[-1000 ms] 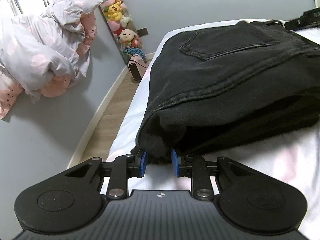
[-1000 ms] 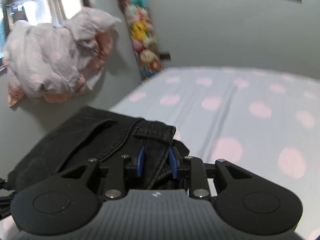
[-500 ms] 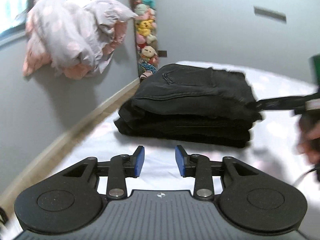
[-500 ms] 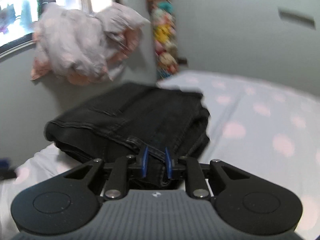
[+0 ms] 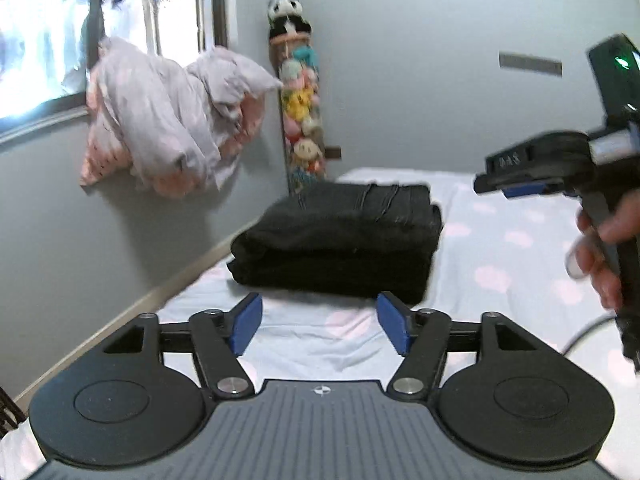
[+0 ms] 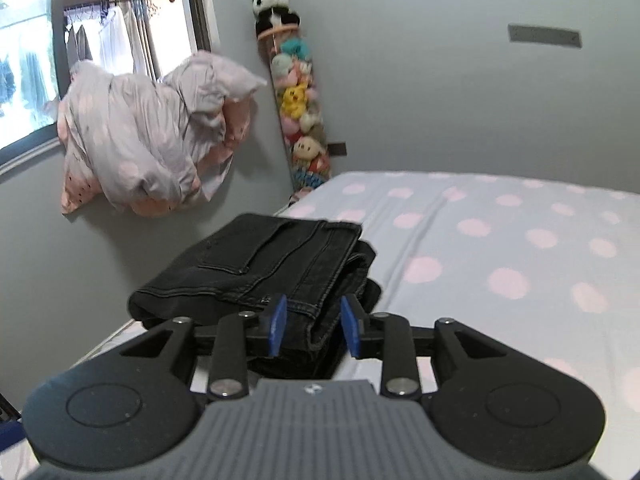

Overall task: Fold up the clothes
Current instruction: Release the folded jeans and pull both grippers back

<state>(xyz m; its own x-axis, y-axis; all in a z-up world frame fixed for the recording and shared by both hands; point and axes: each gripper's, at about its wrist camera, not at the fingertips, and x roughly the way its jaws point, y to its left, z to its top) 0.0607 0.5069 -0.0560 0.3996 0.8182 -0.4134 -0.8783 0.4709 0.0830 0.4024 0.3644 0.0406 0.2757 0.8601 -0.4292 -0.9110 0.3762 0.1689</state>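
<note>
Left tool (image 5: pixel 318 322) has backed off and spread wide; right tool (image 6: pixel 312 326), now parted, hangs over the folded black denim jeans (image 6: pixel 264 268) lying on the pink-dotted bed (image 6: pixel 500 248) edge.

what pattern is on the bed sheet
Pale lilac-grey bed sheet with soft pink polka dots, shown best in the right wrist view.

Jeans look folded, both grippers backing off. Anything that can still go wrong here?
1. The folded black jeans sit at the bed edge nearest the wall; a nudge might tip them off.
2. The right gripper is open, but its pads appear to bracket the near denim edge, so pulling back could snag and undo the fold.
3. The left gripper is open and apart: little risk.
</note>
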